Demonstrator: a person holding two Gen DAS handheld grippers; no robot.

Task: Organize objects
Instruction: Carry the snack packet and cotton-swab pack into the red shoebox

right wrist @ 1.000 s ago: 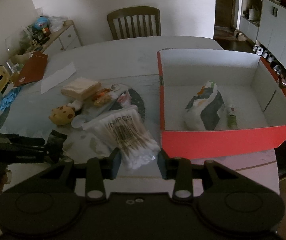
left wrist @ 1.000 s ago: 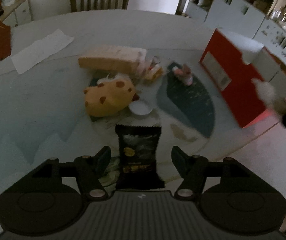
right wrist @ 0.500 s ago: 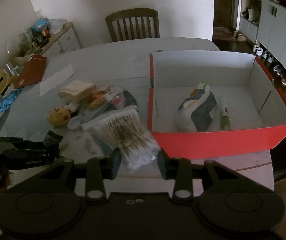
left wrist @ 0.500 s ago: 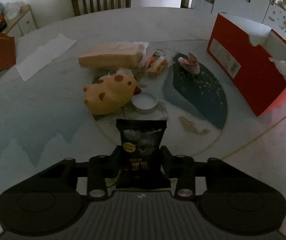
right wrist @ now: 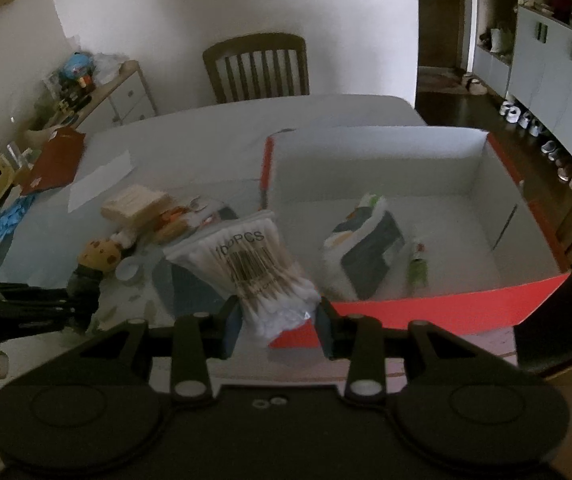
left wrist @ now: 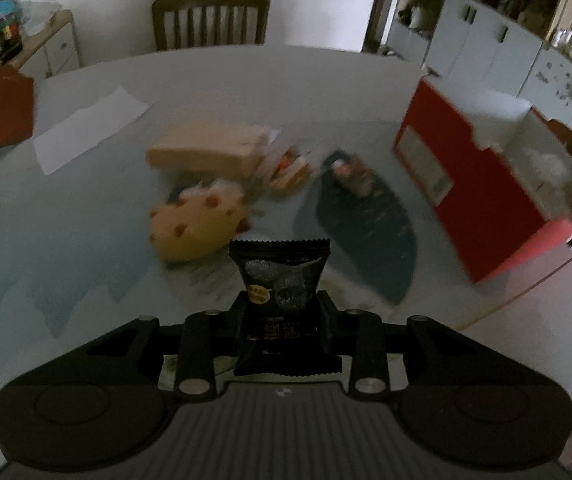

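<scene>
On the pale round table (left wrist: 98, 216), taking the red open-topped cardboard box (right wrist: 437, 312) as landmark. Far to the box's left, at the table's edge: a flat dark-red folder (right wrist: 56, 160), then a white paper sheet (right wrist: 100, 180). Nearer the box: a tan rectangular packet (left wrist: 206, 152), and in front of it a yellow plush toy with brown spots (left wrist: 198, 228). Just beside the box's left wall, a dark teal leaf-shaped mat (left wrist: 365, 228) with a small pinkish item on its far end, too blurred to name.

Left gripper (left wrist: 282, 320): jaws have just closed and now clamp a small black foil snack sachet (left wrist: 280, 276), upright, clear of the table, well left of the box.

Right gripper (right wrist: 278, 328): pads pressed on a clear bag of wooden-stemmed cotton swabs (right wrist: 254, 268), held over the box's near-left corner.

Inside the box: a white-and-grey folded pouch (right wrist: 365, 248), with a small green tube (right wrist: 417, 264) beside it on the right.
</scene>
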